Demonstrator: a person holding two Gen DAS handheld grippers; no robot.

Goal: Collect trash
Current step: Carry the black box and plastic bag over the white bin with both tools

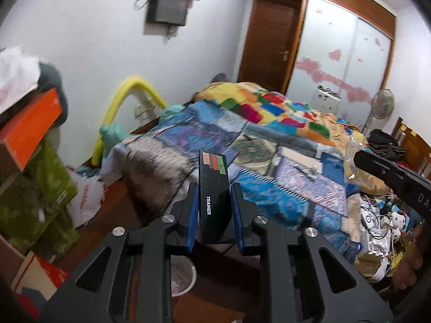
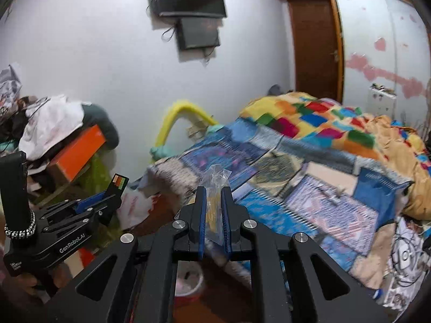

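My left gripper (image 1: 214, 186) is shut on a flat black packet (image 1: 212, 177) printed "TRAINER", with coloured patches at its top end. In the right wrist view the left gripper (image 2: 114, 192) shows at the left, the black packet (image 2: 119, 181) sticking out of it. My right gripper (image 2: 213, 189) is shut on a crumpled clear plastic wrapper (image 2: 215, 173) with something yellow inside. The right gripper (image 1: 362, 158) enters the left wrist view from the right edge, the clear wrapper (image 1: 351, 148) at its tip. A white-rimmed bin (image 1: 192, 274) (image 2: 200, 277) stands on the floor below both grippers.
A bed (image 1: 269, 140) under colourful blankets fills the middle and right. Stacked boxes and clothes (image 1: 32, 145) pile up at the left, with a white plastic bag (image 1: 86, 199) on the floor. Cables and clutter (image 1: 377, 226) lie at the right. A hand (image 2: 27, 282) holds the left gripper.
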